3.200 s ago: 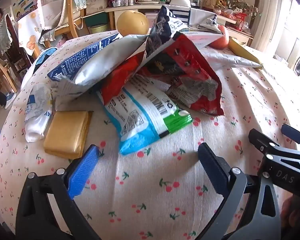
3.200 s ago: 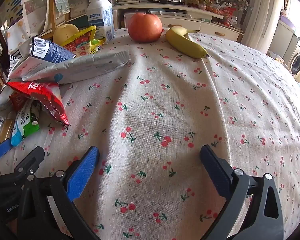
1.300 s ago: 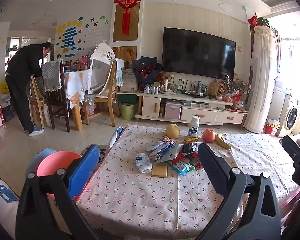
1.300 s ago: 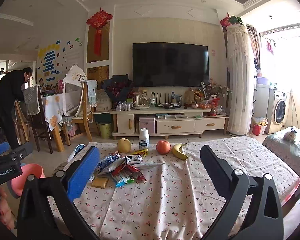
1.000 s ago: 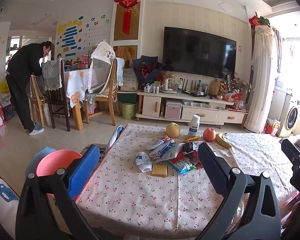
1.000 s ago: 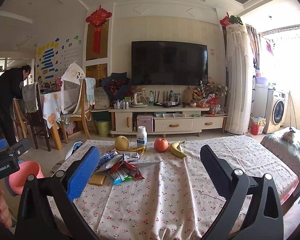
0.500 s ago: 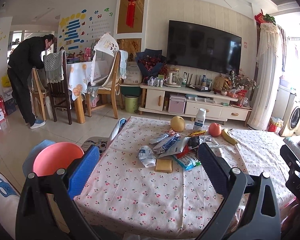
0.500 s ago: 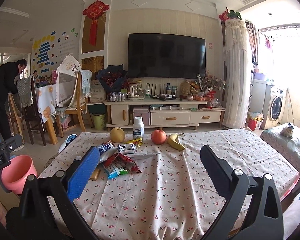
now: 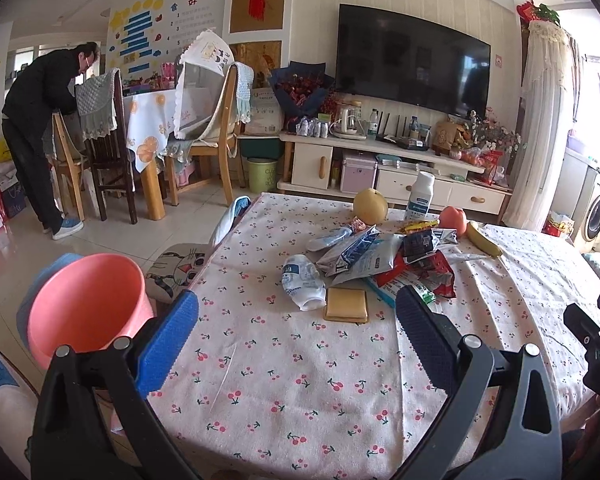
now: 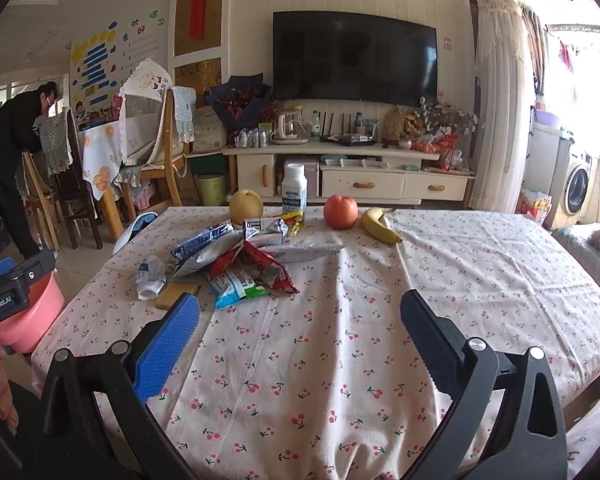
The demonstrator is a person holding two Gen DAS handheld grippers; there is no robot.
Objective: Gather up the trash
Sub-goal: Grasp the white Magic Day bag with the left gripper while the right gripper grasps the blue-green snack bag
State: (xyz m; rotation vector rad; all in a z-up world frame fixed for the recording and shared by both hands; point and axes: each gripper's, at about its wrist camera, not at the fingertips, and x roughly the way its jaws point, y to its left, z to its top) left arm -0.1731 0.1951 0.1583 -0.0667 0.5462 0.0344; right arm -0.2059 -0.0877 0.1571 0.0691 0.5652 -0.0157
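Observation:
A heap of trash lies on the cherry-print tablecloth (image 9: 292, 372): a crushed plastic bottle (image 9: 303, 286), a flat yellow packet (image 9: 346, 305), silver-blue wrappers (image 9: 360, 252) and a red snack bag (image 9: 428, 272). The right wrist view shows the same red bag (image 10: 256, 266), a blue-green packet (image 10: 236, 292) and the crushed bottle (image 10: 150, 276). A pink bucket (image 9: 84, 304) stands on the floor left of the table. My left gripper (image 9: 296, 336) is open, short of the heap. My right gripper (image 10: 296, 336) is open too, over bare cloth.
A pear (image 9: 370, 206), a white bottle (image 9: 419, 196), an apple (image 9: 453, 219) and a banana (image 9: 483, 240) sit behind the heap. A cat-print stool (image 9: 176, 268) stands by the table's left edge. A person (image 9: 40, 128) bends over chairs at far left. A TV cabinet (image 10: 340, 180) lines the wall.
Both grippers pulled far back from the tabletop, then over the last second moved closer to the table again. Jaws stayed open throughout. The trash has not moved.

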